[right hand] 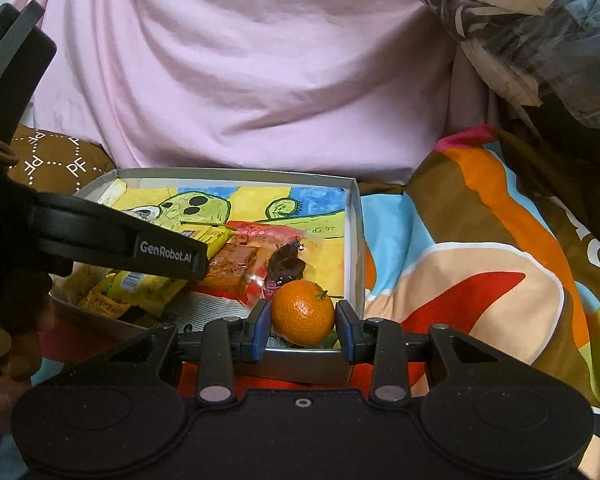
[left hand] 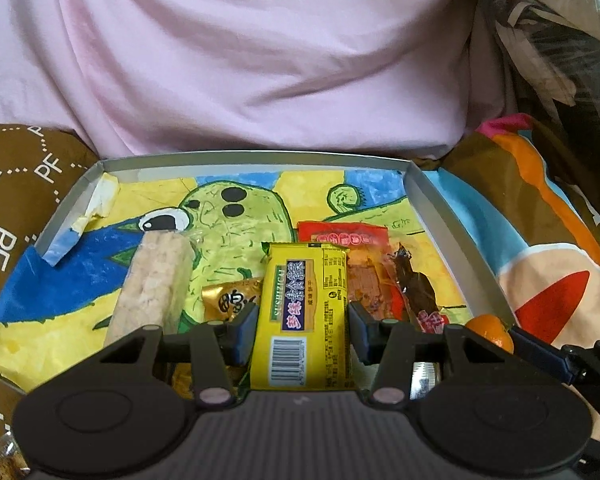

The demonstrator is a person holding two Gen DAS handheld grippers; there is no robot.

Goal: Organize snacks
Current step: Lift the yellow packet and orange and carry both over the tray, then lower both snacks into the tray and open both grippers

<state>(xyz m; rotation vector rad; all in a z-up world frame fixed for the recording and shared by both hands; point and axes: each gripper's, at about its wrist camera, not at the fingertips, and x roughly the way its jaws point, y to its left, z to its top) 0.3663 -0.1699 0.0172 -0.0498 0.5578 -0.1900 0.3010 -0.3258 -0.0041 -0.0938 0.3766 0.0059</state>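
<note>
On a bed with pink sheet (left hand: 260,60), a tray (left hand: 256,158) holds snacks. The left gripper (left hand: 302,330) stands parted around a yellow packet (left hand: 304,312); the right gripper (right hand: 303,326) clasps a tangerine (right hand: 302,312) over the tray's near corner.

A yellow snack packet (left hand: 306,312), an orange mandarin (right hand: 303,311) and a red wrapper (left hand: 344,236) lie over a yellow, green and blue drawing (left hand: 236,216).

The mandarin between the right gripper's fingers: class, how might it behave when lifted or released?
The mandarin is round, so it would probably roll if released on the tray. Its skin looks soft; a hard squeeze from the right gripper could bruise it. The dimpled peel probably grips well.
</note>
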